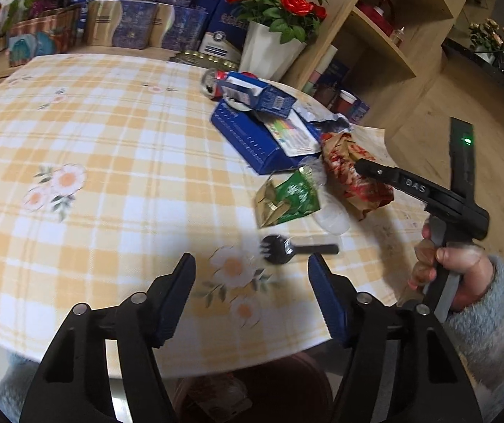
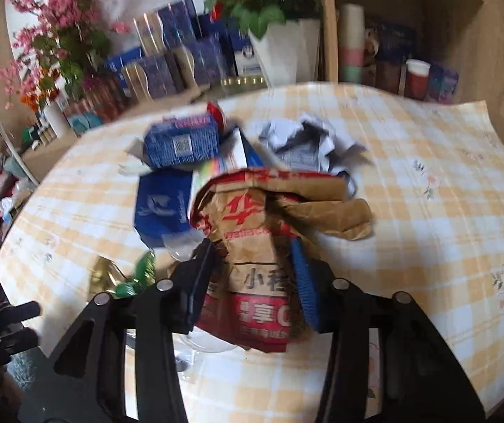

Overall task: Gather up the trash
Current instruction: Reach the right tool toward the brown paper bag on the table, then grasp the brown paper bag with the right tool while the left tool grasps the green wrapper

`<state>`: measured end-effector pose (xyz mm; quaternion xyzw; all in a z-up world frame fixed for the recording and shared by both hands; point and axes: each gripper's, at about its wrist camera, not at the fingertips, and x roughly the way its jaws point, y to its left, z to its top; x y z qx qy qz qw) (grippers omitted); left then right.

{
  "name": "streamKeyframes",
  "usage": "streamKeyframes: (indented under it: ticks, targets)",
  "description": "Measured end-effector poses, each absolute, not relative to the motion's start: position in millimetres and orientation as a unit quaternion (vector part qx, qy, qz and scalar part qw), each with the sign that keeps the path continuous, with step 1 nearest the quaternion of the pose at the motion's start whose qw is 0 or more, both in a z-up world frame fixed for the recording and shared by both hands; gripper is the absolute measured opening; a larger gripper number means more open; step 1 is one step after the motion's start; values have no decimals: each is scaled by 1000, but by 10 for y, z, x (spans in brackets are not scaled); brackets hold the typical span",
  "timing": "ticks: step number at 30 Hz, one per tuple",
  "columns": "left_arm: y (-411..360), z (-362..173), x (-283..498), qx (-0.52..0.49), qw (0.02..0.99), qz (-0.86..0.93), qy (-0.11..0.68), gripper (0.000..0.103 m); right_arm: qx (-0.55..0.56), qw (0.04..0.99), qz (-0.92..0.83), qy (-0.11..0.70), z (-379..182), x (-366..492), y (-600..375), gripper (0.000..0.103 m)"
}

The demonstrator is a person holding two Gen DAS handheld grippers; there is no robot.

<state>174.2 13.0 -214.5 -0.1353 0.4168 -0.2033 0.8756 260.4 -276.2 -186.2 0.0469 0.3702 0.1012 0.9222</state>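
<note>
My right tongs (image 2: 252, 282) straddle the crumpled brown-and-red paper bag (image 2: 262, 232) on the checked surface (image 2: 428, 211), its length running away from me, not yet pinched. My left tongs (image 1: 252, 303) hang spread and empty, farther off.

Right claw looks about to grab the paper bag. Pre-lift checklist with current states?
1. Crumpled brown-and-red paper bag between right claw fingers: ok.
2. Fingers clamped on bag: cannot tell.
3. Left claw open, empty, away from bag: ok.
4. Black plastic fork outside right claw: ok.
5. Green foil wrapper apart from bag: cannot tell.
6. Brown bin below table edge reachable: cannot tell.
</note>
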Motion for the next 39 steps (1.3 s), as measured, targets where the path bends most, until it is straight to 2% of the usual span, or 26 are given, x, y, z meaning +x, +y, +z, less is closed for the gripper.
streamKeyframes:
  ticks: [3,11,14,20,22,23,24,39]
  targets:
    - [61,-2161,1898,-145,869,-210,424,59,55,928,101,354,-1781,2517,-2815,36]
    - [-85,-2199,2286,-163,860,-211,434,55,76,944,113,302,-1513,2200,-2896,36]
    - [-161,-2226,2425,-168,854,-219,440,42,83,946,113,293,-1471,2103,-2931,36]
    - [-216,-2356,2639,-193,841,-213,459,36,93,946,112,291,-1472,1970,-3033,36]
    - [-234,-2411,2678,-193,836,-213,468,26,95,945,108,293,-1478,1937,-3062,36]
    - [-236,-2442,2693,-193,833,-210,474,17,98,945,107,295,-1479,1923,-3083,36]
    - [-225,-2459,2696,-196,831,-207,477,14,101,944,106,295,-1483,1910,-3094,36]
    - [-1,-1739,2096,-132,868,-249,410,11,98,947,116,284,-1270,1508,-3043,36]
